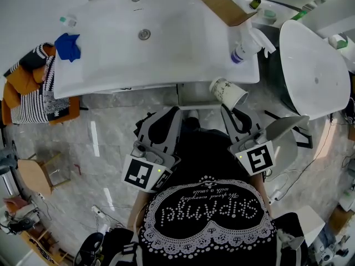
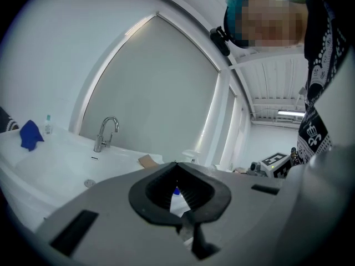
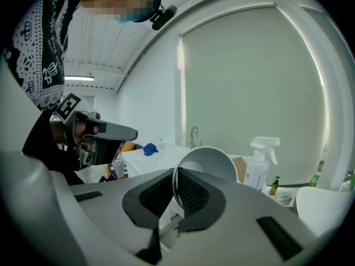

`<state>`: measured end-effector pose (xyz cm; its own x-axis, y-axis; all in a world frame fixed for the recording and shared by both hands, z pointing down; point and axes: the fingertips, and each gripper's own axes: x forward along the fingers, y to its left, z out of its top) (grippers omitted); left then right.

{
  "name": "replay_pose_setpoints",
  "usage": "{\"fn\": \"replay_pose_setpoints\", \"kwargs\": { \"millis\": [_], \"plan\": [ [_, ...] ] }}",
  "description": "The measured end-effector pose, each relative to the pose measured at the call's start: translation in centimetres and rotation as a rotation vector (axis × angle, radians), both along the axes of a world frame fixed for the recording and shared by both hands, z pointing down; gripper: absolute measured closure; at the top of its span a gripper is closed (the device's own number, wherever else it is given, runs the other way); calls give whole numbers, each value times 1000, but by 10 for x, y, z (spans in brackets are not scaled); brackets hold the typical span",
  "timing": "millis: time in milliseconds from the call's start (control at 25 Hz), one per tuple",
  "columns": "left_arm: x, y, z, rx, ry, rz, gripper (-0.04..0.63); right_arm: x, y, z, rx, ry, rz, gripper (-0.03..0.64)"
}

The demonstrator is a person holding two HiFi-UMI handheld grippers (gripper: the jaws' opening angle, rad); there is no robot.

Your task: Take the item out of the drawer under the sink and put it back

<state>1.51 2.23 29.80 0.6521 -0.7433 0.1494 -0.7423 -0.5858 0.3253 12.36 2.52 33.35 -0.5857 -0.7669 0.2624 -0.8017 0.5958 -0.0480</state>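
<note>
Right tool (image 3: 173, 188) gripping a white paper cup (image 3: 208, 162) in front of a sink.
At frame centre the jaws are closed on the cup's wall, its open mouth facing the camera. A spray bottle (image 3: 260, 162) stands to the right. A tap (image 3: 194, 134) and a blue cloth (image 3: 150, 148) sit behind, left of centre.

The sink (image 1: 111, 49) is smooth, glossy white ceramic, its faucet (image 2: 101, 139) polished metal. The paper cup (image 1: 228, 92) is matt white with printed marks. The cardboard sheet (image 1: 224, 4) is dull brown; the blue cloth (image 1: 67, 46) looks soft; the floor (image 1: 105, 143) is shiny marbled tile.
</note>
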Motion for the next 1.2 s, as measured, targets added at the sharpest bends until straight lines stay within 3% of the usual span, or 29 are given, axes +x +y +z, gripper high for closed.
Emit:
{"fn": "replay_pose_setpoints", "kwargs": {
  "millis": [160,520,920,1200],
  "plan": [
    [-14,-3,-2,-34,24,-17,591,-2,2,1,-6,2,-11,591],
    [-60,-5,-21,-1,13,-137,591,0,6,4,-9,12,-24,591],
    [-76,6,-12,-15,-51,-184,591,24,4,21,58,329,-83,591],
    [-81,6,-18,-1,-42,-202,591,21,8,27,45,379,-103,591]
  ]
}}
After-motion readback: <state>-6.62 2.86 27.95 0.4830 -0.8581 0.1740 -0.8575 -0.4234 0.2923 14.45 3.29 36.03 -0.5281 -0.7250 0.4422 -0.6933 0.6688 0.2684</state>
